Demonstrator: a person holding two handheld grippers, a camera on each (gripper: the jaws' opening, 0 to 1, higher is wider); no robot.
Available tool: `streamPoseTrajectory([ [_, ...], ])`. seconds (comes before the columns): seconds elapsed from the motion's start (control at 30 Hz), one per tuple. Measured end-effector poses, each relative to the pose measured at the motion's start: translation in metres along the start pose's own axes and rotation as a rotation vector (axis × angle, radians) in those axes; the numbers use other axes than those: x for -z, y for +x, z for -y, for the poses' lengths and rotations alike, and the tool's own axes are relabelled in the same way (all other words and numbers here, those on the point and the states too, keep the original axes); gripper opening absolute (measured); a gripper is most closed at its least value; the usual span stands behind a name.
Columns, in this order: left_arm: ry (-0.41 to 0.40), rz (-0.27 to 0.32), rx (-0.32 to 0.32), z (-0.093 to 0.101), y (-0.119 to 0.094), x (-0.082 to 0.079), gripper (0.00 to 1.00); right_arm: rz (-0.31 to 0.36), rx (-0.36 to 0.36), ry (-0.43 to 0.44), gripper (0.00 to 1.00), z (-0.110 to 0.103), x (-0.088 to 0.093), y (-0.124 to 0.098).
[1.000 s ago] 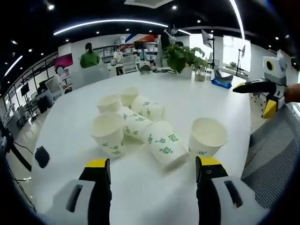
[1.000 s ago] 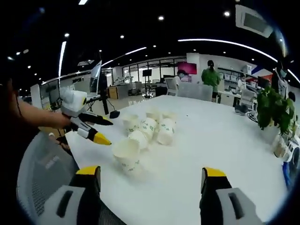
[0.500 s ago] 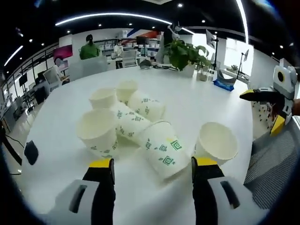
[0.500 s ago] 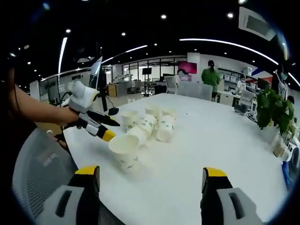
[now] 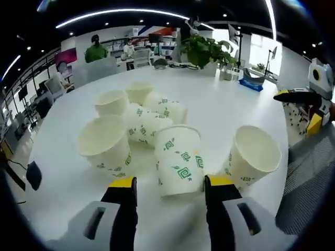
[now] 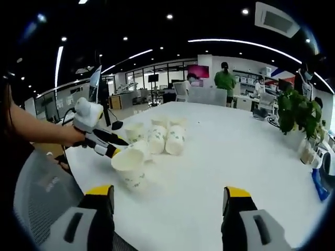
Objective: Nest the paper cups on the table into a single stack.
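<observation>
A cluster of paper cups sits on a large white table (image 5: 225,112) in an open-plan office, with the left claw (image 5: 170,187) spread open around the nearest of them. That lying cup (image 5: 178,159), printed with green squares, rests on its side between the two yellow-tipped jaws, its long axis running away from the claw and its base pointing toward the cluster behind; whether the jaws touch it cannot be told. Just beside it toward the table edge, a tilted cup (image 5: 254,157) leans with its open mouth facing up and toward the camera. On the lying cup's other side an open cup (image 5: 104,145) stands with its mouth up and slightly tipped. Behind the lying cup, more cups (image 5: 149,107) lie and stand in a heap, some on their sides with mouths turned different ways. A potted plant (image 5: 207,49) stands at the far edge of the table, well apart from the lying cup.

In the right gripper view, the right claw (image 6: 167,201) hovers open and empty above bare table, well apart from the cups, while the left claw reaches in at the tilted cup (image 6: 128,164) from the table edge, held by a person's hand (image 6: 63,137). A grey mesh chair (image 6: 44,183) stands at the table edge near that cup.
</observation>
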State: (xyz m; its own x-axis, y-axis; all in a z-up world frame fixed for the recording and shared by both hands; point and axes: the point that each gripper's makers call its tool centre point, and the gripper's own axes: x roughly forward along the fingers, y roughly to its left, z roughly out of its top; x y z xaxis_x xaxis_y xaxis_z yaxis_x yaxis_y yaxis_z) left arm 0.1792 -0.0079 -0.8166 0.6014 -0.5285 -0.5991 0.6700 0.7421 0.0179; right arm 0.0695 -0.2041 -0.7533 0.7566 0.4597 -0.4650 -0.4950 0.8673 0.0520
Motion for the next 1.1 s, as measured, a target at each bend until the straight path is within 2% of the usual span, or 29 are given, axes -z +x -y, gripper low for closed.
streamPoseTrajectory([
  [0.13, 0.022, -0.003, 0.013, -0.002, 0.003, -0.002, 0.47, 0.000, -0.001, 0.003, 0.86, -0.003, -0.001, 0.000],
  [0.3, 0.025, -0.041, 0.023, -0.001, 0.009, 0.006, 0.44, 0.009, -0.003, 0.015, 0.85, 0.001, -0.001, -0.001],
  [0.43, 0.041, -0.035, 0.010, -0.003, 0.007, 0.008, 0.35, 0.018, -0.003, 0.022, 0.85, 0.002, -0.002, -0.001],
  [0.57, 0.028, -0.037, 0.008, -0.007, 0.006, 0.011, 0.35, 0.021, -0.001, 0.028, 0.85, 0.001, -0.003, -0.002],
  [0.7, 0.021, -0.023, 0.005, -0.009, 0.003, 0.010, 0.34, 0.023, -0.003, 0.028, 0.84, 0.001, -0.003, -0.002],
  [0.83, 0.022, -0.023, 0.013, -0.002, -0.005, 0.013, 0.33, 0.020, -0.011, 0.021, 0.84, 0.000, -0.003, -0.002],
  [0.97, 0.023, -0.021, 0.011, 0.001, -0.015, 0.015, 0.33, -0.006, -0.022, 0.025, 0.78, -0.002, 0.001, -0.002],
  [1.1, 0.003, -0.009, 0.012, 0.003, -0.023, 0.014, 0.33, 0.001, -0.018, 0.024, 0.79, 0.000, 0.000, -0.002],
])
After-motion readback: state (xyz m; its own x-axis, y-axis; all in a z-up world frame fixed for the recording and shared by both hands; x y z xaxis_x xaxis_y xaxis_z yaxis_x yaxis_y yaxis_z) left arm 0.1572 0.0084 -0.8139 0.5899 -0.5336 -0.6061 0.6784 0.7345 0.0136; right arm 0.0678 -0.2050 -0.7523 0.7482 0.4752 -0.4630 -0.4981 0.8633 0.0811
